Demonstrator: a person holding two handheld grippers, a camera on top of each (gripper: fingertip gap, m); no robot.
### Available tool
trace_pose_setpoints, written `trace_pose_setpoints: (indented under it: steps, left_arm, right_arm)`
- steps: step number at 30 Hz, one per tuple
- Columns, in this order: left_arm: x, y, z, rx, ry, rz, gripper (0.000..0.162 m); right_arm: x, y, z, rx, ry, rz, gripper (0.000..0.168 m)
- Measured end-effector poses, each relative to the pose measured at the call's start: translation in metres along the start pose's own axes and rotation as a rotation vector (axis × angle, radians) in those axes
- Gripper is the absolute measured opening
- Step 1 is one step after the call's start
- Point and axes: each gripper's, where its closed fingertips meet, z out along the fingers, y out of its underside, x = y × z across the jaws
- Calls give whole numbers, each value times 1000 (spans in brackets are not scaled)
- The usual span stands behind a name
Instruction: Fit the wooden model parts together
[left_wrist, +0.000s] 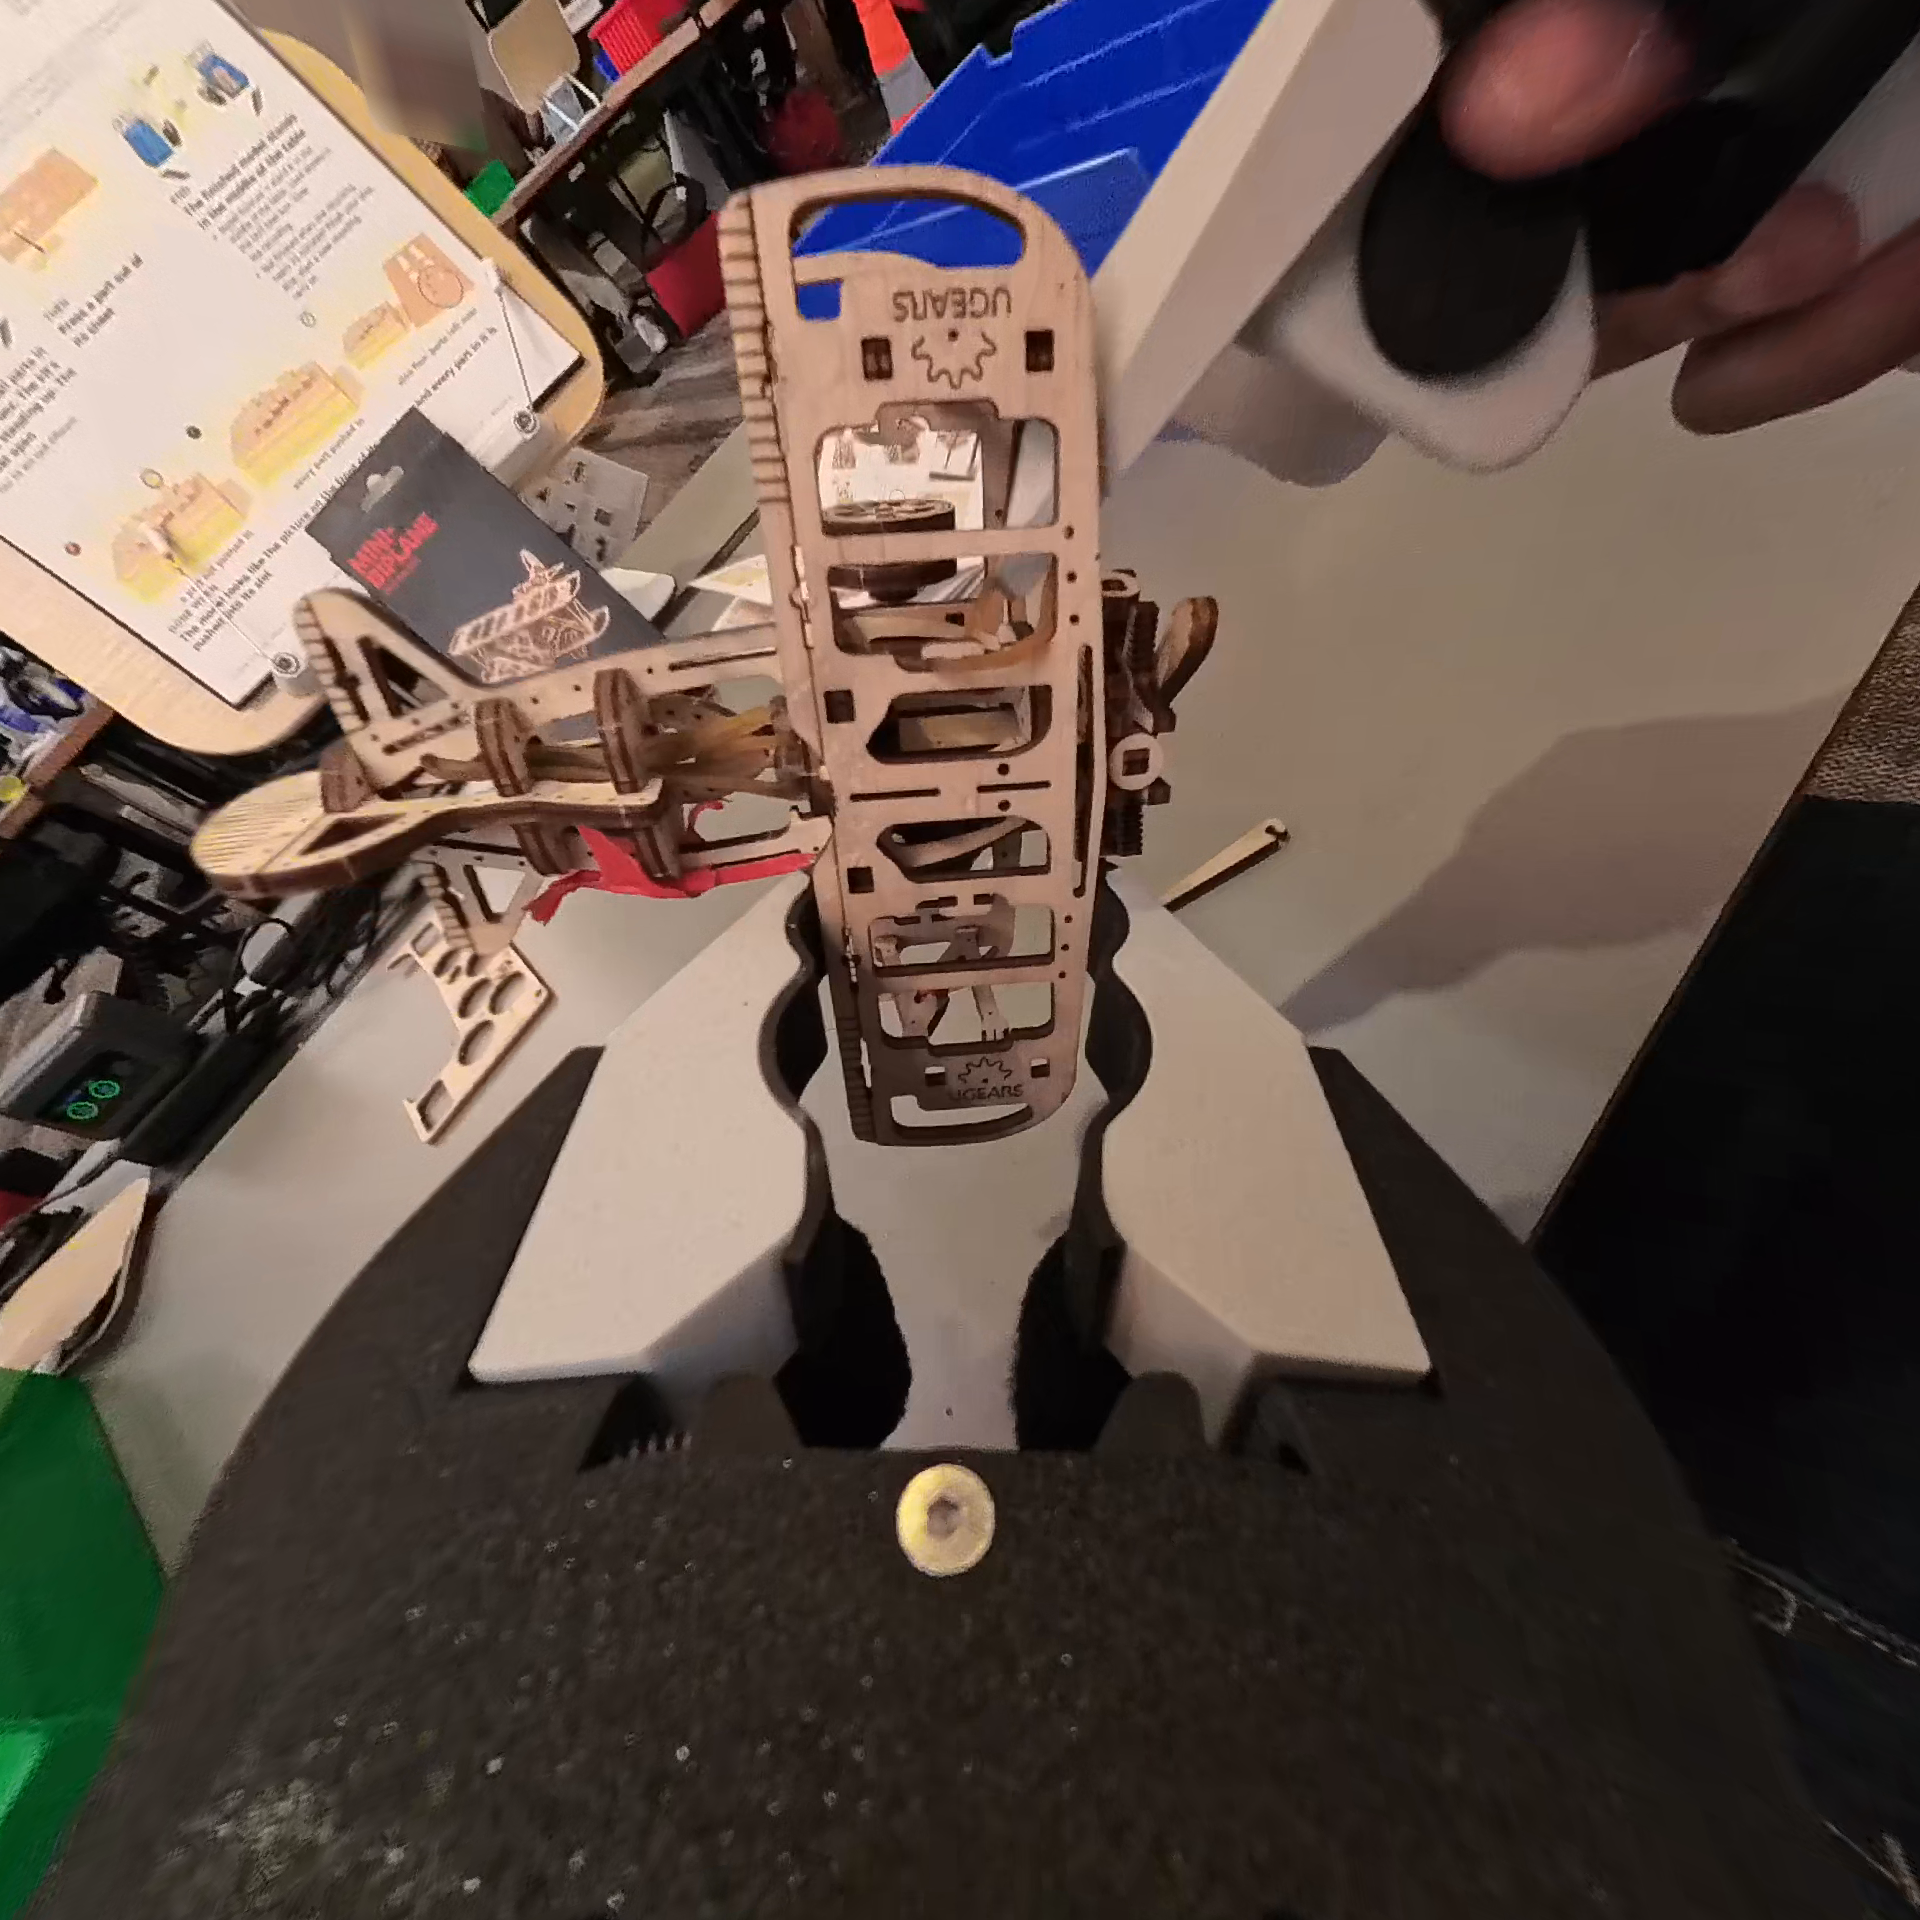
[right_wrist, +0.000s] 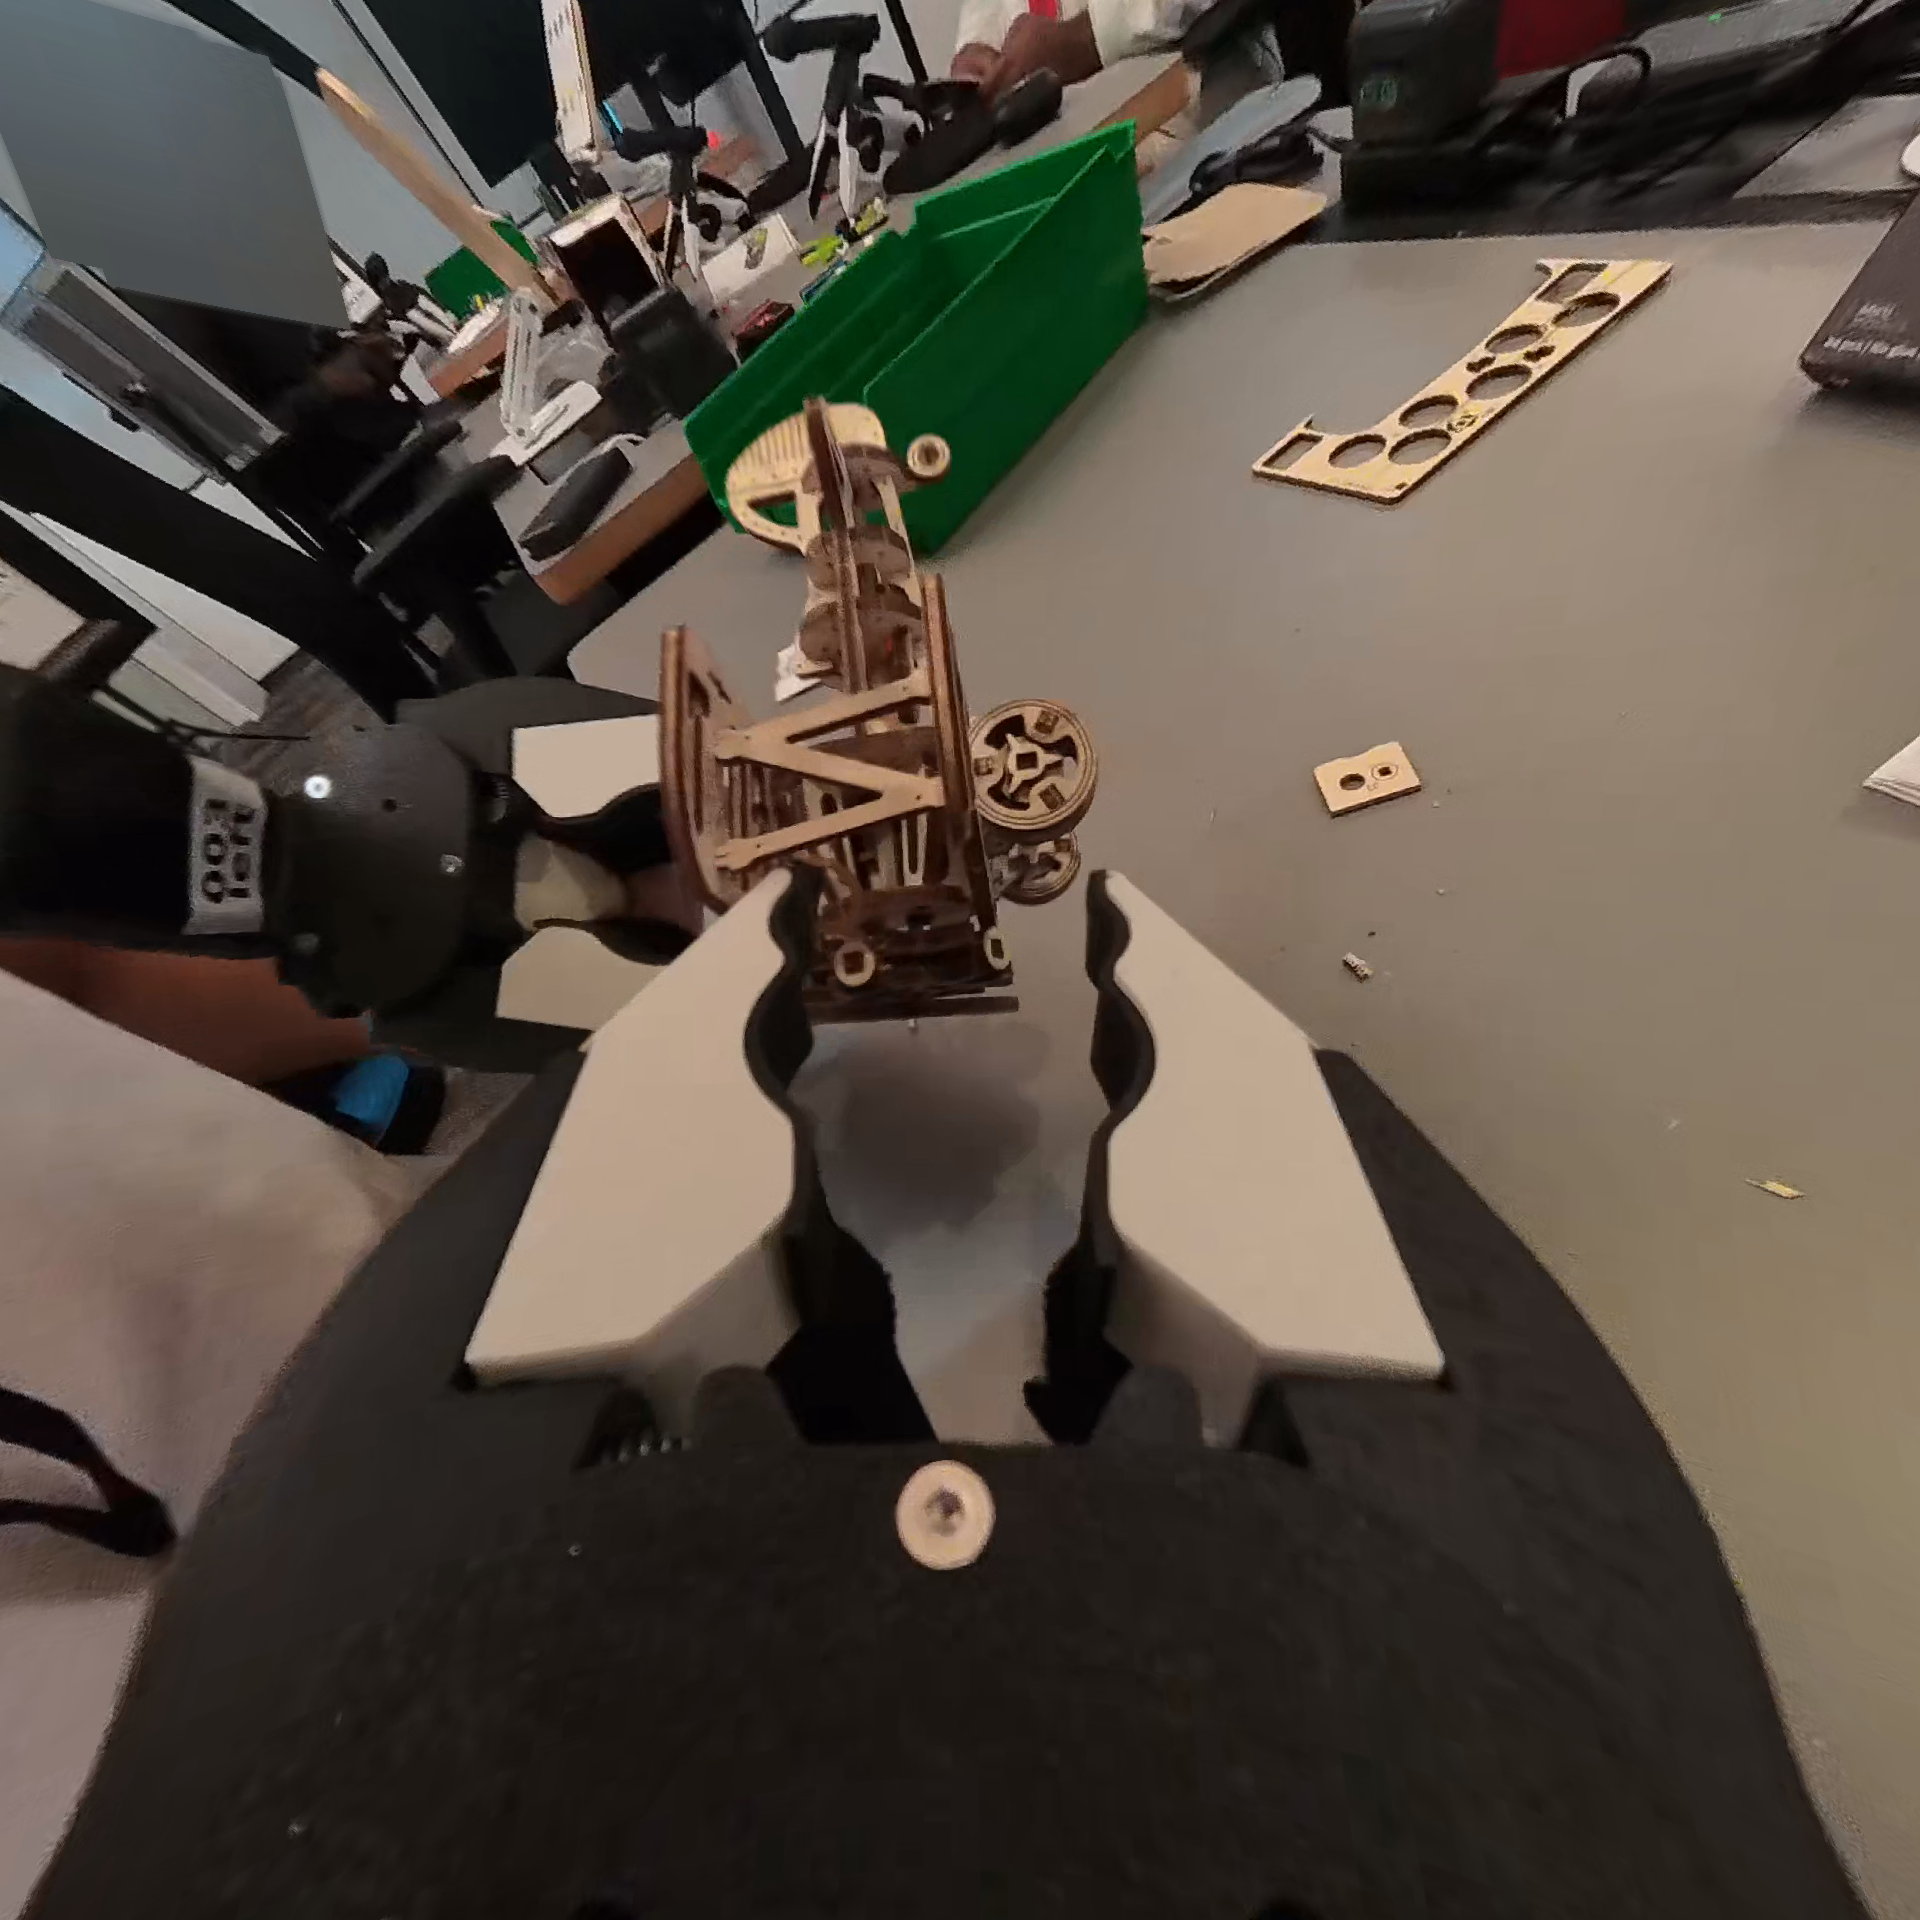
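Right now I count 1 wooden biplane model (left_wrist: 727, 727), 2 grippers, 1 punched-out wooden sheet (right_wrist: 1465, 384) with round holes lying flat on the grey table (right_wrist: 1558, 727), 1 small wooden offcut (right_wrist: 1366, 776) near it, 1 green bin (right_wrist: 935, 343) at the table's far edge and 1 blue bin (left_wrist: 1039, 114) behind the model. My left gripper (left_wrist: 961, 987) pinches the lower end of the model's wing (left_wrist: 935, 644), its 2 white fingers (left_wrist: 717, 1143) pressed against the wing's edges, so the model hangs in the air above the table. From the left wrist view the wing's long axis stands nearly upright, while the fuselage's long axis runs roughly level, tail (left_wrist: 312, 831) out to the left and the nose with its propeller (left_wrist: 1174, 644) to the right. From the right wrist view I look almost straight down the fuselage: the nose faces me, the tail points away toward the green bin, and 2 wheels (right_wrist: 1034, 769) show on the right side. My right gripper (right_wrist: 940, 935) is spread wide, its left finger (right_wrist: 686, 1101) just at the model's nose and its right finger well apart from it, pinching nothing. A printed instruction board (left_wrist: 208, 343) leans behind the tail.
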Motion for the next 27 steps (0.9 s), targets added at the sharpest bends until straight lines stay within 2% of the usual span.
trace_pose_setpoints:
  steps: [5, 9, 17, 24, 27]
  left_arm:
    - [5, -2, -1, 0, 4, 28, 45]
    - [9, -2, 0, 1, 38, -16, 45]
    - [12, -1, 1, -10, 95, -158, 46]
    - [13, -3, 2, -1, 79, -205, 46]
    - [16, -5, 2, 2, 78, -194, 46]
  right_arm:
    - [8, 5, 4, -37, 110, -123, 49]
    - [14, 0, 3, -13, 185, -215, 49]
    - [25, -15, -4, 111, 255, -223, 53]
    - [21, -24, -4, 171, 443, -414, 28]
    - [21, -23, -3, 157, 477, -443, 26]
